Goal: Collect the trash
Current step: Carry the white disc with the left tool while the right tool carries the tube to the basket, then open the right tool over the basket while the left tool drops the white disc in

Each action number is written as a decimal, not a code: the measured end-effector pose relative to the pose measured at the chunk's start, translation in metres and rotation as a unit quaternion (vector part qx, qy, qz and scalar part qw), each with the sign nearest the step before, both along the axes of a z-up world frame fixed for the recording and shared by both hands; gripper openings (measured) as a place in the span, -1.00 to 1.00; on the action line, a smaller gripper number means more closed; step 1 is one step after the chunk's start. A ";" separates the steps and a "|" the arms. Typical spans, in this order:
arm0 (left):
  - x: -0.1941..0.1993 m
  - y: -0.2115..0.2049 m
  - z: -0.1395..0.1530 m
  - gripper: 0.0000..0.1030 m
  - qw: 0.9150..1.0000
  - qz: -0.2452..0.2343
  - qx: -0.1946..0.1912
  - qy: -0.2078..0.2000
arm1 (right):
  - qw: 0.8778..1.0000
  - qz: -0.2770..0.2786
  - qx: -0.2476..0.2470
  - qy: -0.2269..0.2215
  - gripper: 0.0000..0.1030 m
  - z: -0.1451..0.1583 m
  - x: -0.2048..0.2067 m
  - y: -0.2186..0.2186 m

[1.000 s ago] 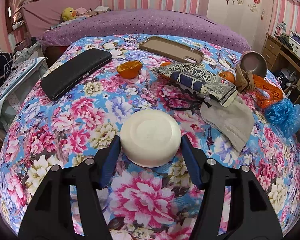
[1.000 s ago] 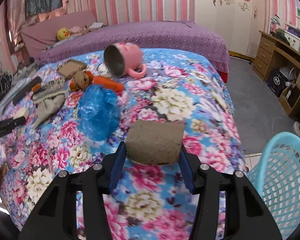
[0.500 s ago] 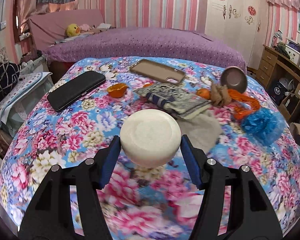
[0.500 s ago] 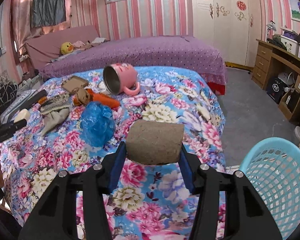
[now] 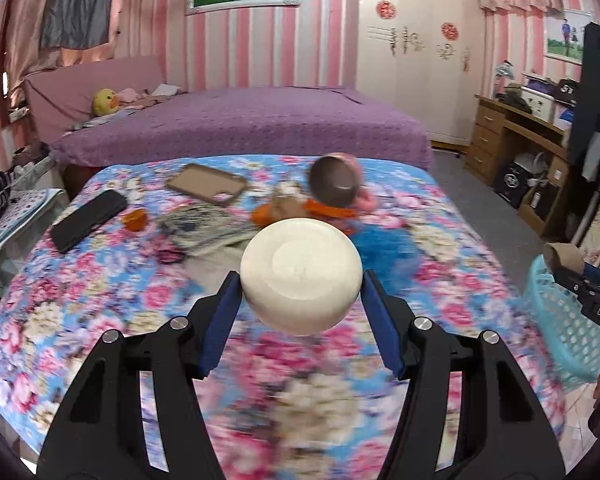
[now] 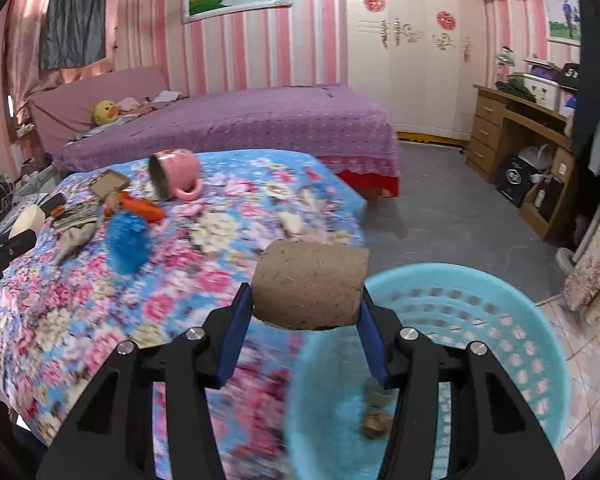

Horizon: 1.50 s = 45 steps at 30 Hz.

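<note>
Cream disc (image 5: 300,276), round face toward cam, gripped in my left tongs (image 5: 298,300) above floral bed (image 5: 80,300). Cardboard tube (image 6: 310,284) clamped in my right tongs (image 6: 304,320), long axis crosswise, jaw to jaw, at near rim of blue basket (image 6: 500,308) beside bed. Step: carry to bin. Next, I judge: rt over basket centre, release; lt across to same basket.

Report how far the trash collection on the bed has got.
Done: a few scraps lie in the blue basket. In hand: the right hand-held gripper holds a cardboard roll by the basket rim; the left hand-held gripper holds a white round piece. Left: a blue bag and orange wrapper remain on the bed.
</note>
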<state>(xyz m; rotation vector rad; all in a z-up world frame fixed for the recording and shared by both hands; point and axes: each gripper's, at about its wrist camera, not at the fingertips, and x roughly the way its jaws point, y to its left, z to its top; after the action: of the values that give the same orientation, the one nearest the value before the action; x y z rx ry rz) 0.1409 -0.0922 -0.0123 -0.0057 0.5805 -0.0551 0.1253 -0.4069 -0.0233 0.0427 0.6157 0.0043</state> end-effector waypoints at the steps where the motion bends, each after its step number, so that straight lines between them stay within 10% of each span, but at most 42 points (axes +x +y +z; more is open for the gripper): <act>1: -0.001 -0.011 0.000 0.16 1.000 -0.006 0.001 0.000 | 1.000 -0.008 -0.006 0.000 -0.02 0.000 -0.004 -0.011; 21: -0.014 -0.173 -0.005 0.17 0.995 -0.101 0.000 0.000 | 0.995 -0.102 -0.012 -0.004 -0.02 -0.011 -0.050 -0.132; 42: 0.004 -0.283 -0.046 0.17 0.982 -0.182 0.001 0.050 | 0.992 -0.127 0.007 -0.004 -0.02 -0.025 -0.052 -0.155; 45: 0.003 -0.281 -0.044 0.40 0.982 -0.185 0.007 0.045 | 0.991 -0.130 0.009 -0.007 -0.02 -0.025 -0.053 -0.157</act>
<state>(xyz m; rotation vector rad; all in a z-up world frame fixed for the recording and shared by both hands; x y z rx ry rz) 0.1435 -0.3727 -0.0564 0.1133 0.6674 -0.4141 0.0718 -0.5641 -0.0479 0.1399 0.5927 -0.2426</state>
